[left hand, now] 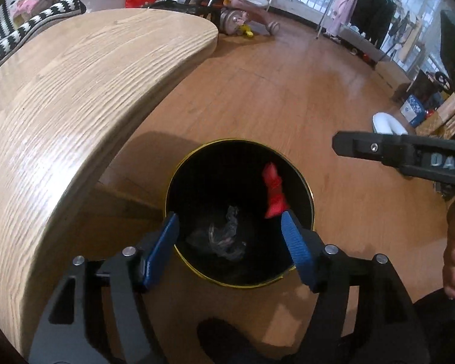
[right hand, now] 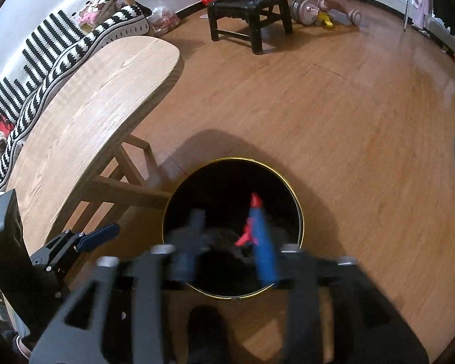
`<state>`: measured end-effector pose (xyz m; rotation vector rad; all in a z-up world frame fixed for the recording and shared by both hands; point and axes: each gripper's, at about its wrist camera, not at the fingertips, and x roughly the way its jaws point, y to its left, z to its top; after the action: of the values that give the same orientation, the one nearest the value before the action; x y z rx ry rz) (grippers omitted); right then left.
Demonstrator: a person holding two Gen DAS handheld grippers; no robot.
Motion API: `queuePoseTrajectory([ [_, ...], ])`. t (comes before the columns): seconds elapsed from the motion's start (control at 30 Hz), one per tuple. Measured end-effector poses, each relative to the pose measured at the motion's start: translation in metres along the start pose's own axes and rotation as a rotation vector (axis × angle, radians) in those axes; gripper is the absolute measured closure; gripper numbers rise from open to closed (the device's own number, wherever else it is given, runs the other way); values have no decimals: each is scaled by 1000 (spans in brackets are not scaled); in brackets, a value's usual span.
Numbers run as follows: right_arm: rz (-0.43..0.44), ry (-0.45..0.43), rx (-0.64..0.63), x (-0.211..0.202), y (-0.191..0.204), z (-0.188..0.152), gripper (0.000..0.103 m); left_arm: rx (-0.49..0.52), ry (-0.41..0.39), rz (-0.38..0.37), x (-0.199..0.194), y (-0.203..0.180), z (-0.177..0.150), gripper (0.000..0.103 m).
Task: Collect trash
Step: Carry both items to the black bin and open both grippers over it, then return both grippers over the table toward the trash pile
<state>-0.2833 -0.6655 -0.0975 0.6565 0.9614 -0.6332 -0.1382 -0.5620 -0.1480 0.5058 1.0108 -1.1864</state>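
Low centre of both views, the red wrapper (left hand: 273,192) hangs upright, long axis vertical, inside the black bin (left hand: 306,182). Left gripper (left hand: 231,242) and right gripper (right hand: 227,239) tilt steeply downward over it, jaws released, empty.

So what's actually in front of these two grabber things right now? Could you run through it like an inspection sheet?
Surface: wooden floor, with a bare wooden table beside the bin.
Job's things: black bin with a gold rim standing on the floor; a red scrap is within its mouth, apparently dropping; crumpled clear wrapper at the bottom.
Clutter: nothing seen on the table.
Grippers: left gripper open above the bin, nothing between its pads; right gripper open but blurred, the red scrap beside one finger, grip unclear.
Cables: nothing seen.
Surroundings: striped sofa, black stool, pink tricycle, clothes rack.
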Motion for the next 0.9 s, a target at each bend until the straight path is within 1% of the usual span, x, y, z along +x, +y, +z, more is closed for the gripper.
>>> queuePoseTrajectory([
  [0.03, -4, -13, -6, -2, 1, 0, 42, 2, -1, 2, -1, 0, 0, 30],
  [0.1, -5, -26, -12, -5, 4, 0, 42, 7, -16, 12, -7, 0, 1, 24],
  [0.17, 9, -40, -11, -10, 9, 1, 42, 10, -36, 25, -18, 2, 1, 19],
  [0.23, 11, -74, -23, -18, 18, 3, 39, 1, -63, 46, -37, 9, 0, 13],
  [0.3, 19, -117, -50, -29, 33, 4, 36, -25, -103, 45, -64, 22, -5, 12],
  [0.37, 51, -149, -94, -39, 53, 5, 34, -57, -144, 57, -92, 38, -11, 12],
  [0.47, 97, -182, -177, -50, 96, 2, 33, -106, -205, 109, -134, 67, -26, 11],
  [0.5, 121, -184, -207, -51, 115, 2, 33, -135, -226, 145, -152, 82, -34, 11],
  [0.57, 158, -177, -261, -51, 151, -1, 33, -180, -249, 197, -176, 105, -47, 11],
  [0.63, 182, -174, -311, -51, 183, -4, 33, -241, -274, 263, -205, 133, -66, 11],
  [0.67, 199, -173, -344, -51, 206, -7, 33, -275, -286, 301, -222, 150, -79, 11],
  [0.7, 210, -170, -361, -50, 220, -10, 33, -302, -295, 321, -234, 161, -88, 11],
  [0.73, 231, -162, -387, -50, 243, -14, 33, -331, -306, 338, -246, 174, -97, 11],
  [0.83, 273, -146, -448, -48, 296, -25, 33, -429, -340, 420, -284, 213, -135, 11],
  [0.9, 297, -132, -492, -46, 333, -32, 33, -477, -346, 465, -304, 234, -157, 11],
])
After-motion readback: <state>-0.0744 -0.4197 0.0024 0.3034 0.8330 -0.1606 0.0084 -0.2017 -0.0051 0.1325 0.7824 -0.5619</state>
